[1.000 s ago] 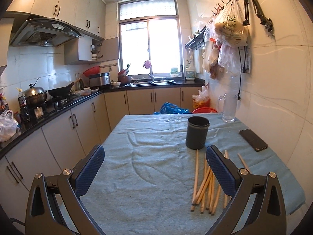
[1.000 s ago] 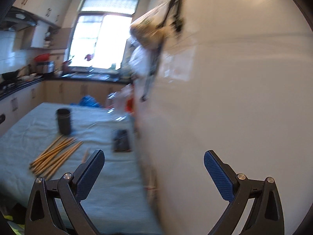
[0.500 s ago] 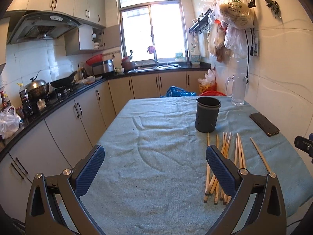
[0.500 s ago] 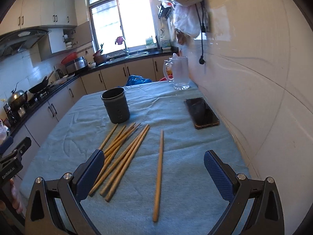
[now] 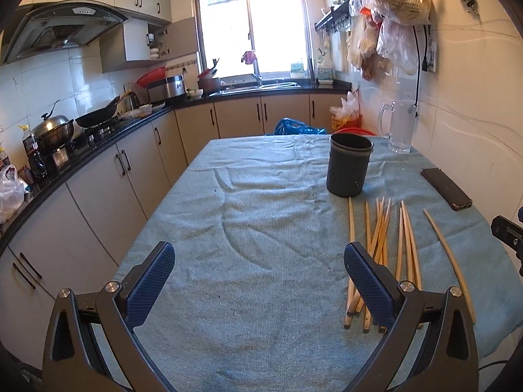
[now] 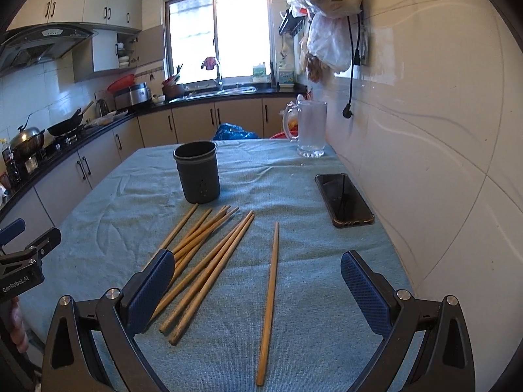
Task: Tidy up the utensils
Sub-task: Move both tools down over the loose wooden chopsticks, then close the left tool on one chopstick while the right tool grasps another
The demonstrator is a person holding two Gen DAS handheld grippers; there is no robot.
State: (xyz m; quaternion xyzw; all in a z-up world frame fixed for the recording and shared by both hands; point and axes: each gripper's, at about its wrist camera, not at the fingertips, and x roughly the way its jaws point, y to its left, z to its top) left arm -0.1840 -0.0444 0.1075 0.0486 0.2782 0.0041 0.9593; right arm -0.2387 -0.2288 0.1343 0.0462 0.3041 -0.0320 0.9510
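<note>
Your left gripper (image 5: pixel 258 281) hangs above the blue-green tablecloth (image 5: pixel 261 228) with its fingers spread wide and nothing between them. The bundle of wooden chopsticks (image 5: pixel 379 248) lies just beyond and partly behind its right finger (image 5: pixel 367 289), their far tips pointing toward the dark perforated utensil holder (image 5: pixel 349 168), which stands upright ahead and to the right of that gripper, close to the chopstick tips.

Your right gripper (image 6: pixel 256 289) is likewise spread wide and holds nothing. A single chopstick (image 6: pixel 269 297) lies apart from the rest on the cloth, running lengthwise between its two fingers without touching either. The loose bundle of chopsticks (image 6: pixel 202 254) fans out ahead and to its left, with several near ends passing behind the left finger (image 6: pixel 150 290). The utensil holder (image 6: pixel 197 171) stands further ahead, left of centre, just past the bundle's far tips.

A black phone (image 6: pixel 343 199) lies flat ahead and to the right of your right gripper, near the tiled wall (image 6: pixel 425 130), and a glass mug (image 6: pixel 310 129) stands beyond it at the far end of the table
</note>
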